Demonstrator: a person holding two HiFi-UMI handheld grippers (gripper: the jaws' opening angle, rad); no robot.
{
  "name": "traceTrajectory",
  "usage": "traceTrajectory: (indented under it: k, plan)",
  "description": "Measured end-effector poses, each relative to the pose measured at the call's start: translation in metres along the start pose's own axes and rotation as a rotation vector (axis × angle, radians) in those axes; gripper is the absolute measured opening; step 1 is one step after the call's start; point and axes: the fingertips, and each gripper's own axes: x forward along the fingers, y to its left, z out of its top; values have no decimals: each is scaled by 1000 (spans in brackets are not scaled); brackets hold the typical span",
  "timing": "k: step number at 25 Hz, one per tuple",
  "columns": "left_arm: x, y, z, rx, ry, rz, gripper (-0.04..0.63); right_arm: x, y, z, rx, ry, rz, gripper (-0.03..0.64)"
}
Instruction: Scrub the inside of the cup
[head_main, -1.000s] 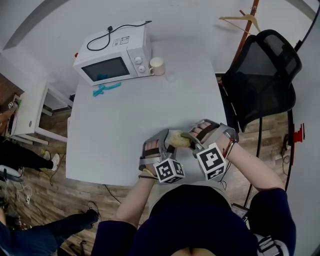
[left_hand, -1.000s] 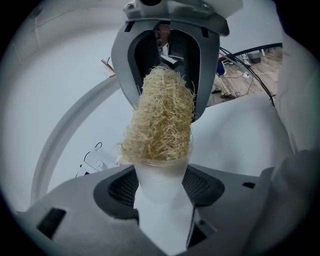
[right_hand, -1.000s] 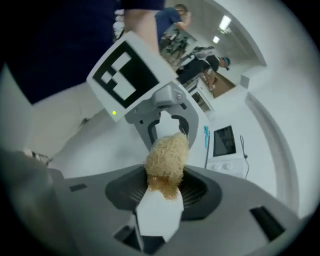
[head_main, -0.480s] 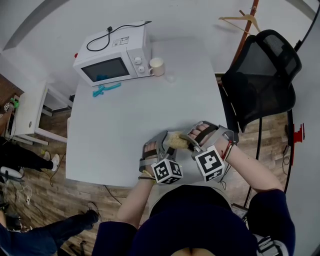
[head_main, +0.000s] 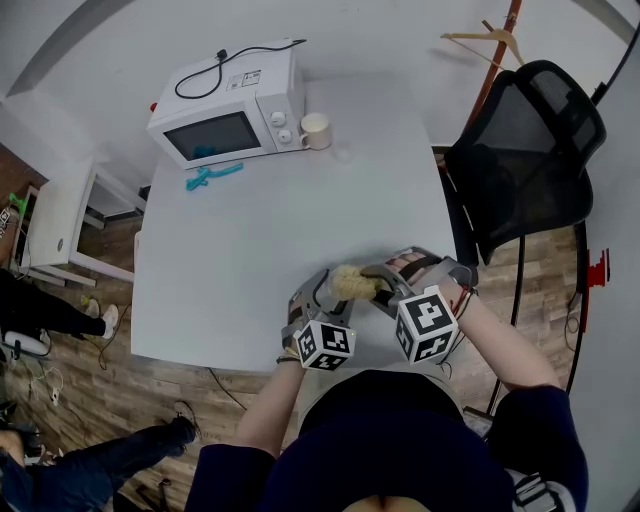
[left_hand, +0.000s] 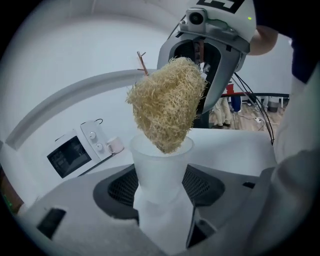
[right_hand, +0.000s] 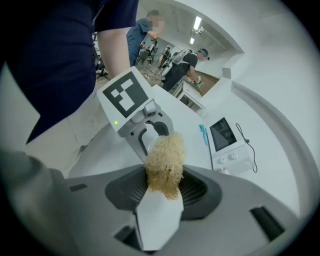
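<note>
My left gripper (head_main: 325, 292) is shut on a frosted, translucent cup (left_hand: 161, 167), held near the table's front edge with its mouth toward my right gripper. The right gripper (head_main: 386, 289) is shut on a straw-coloured loofah scrubber (head_main: 352, 282). In the left gripper view the scrubber (left_hand: 167, 107) hangs tip down, with its point just inside the cup's rim. In the right gripper view the scrubber (right_hand: 165, 167) sticks out from the white fingers (right_hand: 156, 220) of that gripper (right_hand: 161, 197) and hides most of the cup. Behind it stands the left gripper (right_hand: 145, 131).
A white microwave (head_main: 228, 105) stands at the far left of the white table (head_main: 270, 240), with a cream mug (head_main: 315, 131) beside it and a teal tool (head_main: 212, 177) in front. A black office chair (head_main: 525, 150) is at the right. People stand in the background.
Both grippers have rolled and sunk a little toward the table's front edge. The scrubber has stayed at the cup's mouth, and both grips are unchanged.
</note>
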Motion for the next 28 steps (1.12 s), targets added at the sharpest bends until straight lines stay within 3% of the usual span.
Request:
traceTrajectory:
  k: [4, 7, 14, 17, 23, 28]
  plan:
    - [2, -5, -16, -117, 9, -20, 278, 0, 2, 0, 57, -24, -14, 176]
    - [5, -8, -26, -209, 23, -36, 278, -3, -4, 2, 166, -79, -53, 176]
    - [18, -6, -37, -387, 10, -52, 278, -10, -26, -11, 724, -304, -171, 176]
    - [23, -4, -43, -401, 16, -48, 278, -11, -27, -19, 922, -370, -203, 176]
    - [35, -13, -52, -376, 52, -71, 278, -10, -20, -29, 1206, -477, -202, 176]
    - [41, -22, -60, -352, 80, -83, 278, -12, -12, -35, 1255, -468, -203, 176]
